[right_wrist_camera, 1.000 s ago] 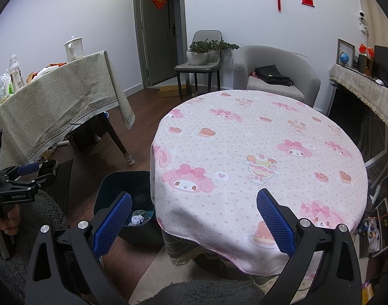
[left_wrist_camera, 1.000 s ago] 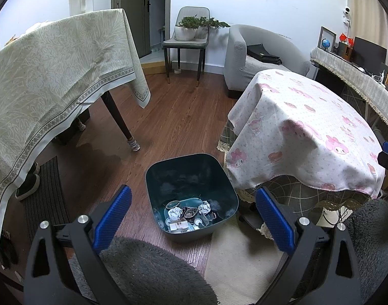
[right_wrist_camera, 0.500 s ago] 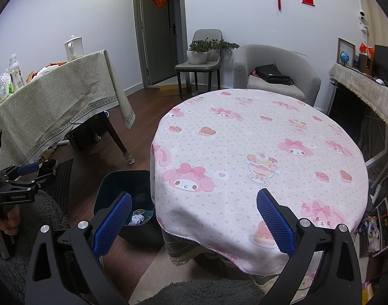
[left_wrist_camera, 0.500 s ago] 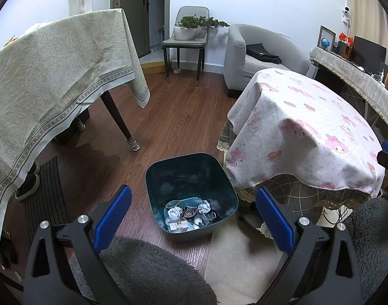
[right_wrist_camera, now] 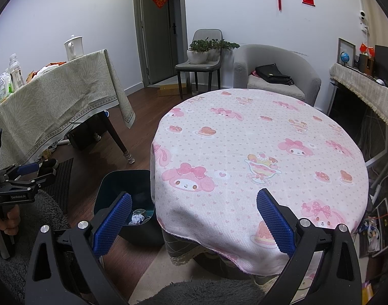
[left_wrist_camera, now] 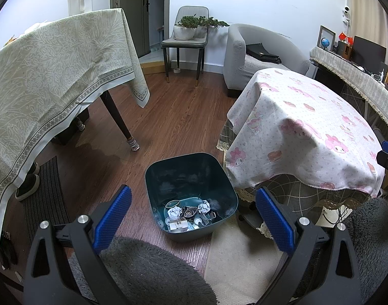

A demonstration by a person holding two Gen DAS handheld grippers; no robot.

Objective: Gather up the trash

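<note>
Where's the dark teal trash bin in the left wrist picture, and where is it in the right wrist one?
Left wrist view: the trash bin sits low in the centre, between the open blue fingers, with crumpled paper and other rubbish inside.
Right wrist view: the trash bin is lower left, partly hidden behind the left blue finger and the pink tablecloth's edge.
Shared landmark: the round table's pink tablecloth, just right of the bin in both.

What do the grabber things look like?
Each tool, the left tool and the right tool, has two black arms with triangle holes, silver screws and bumpy blue fingers. The right view shows "GenRobot.AI" printed in white on the left one.
</note>
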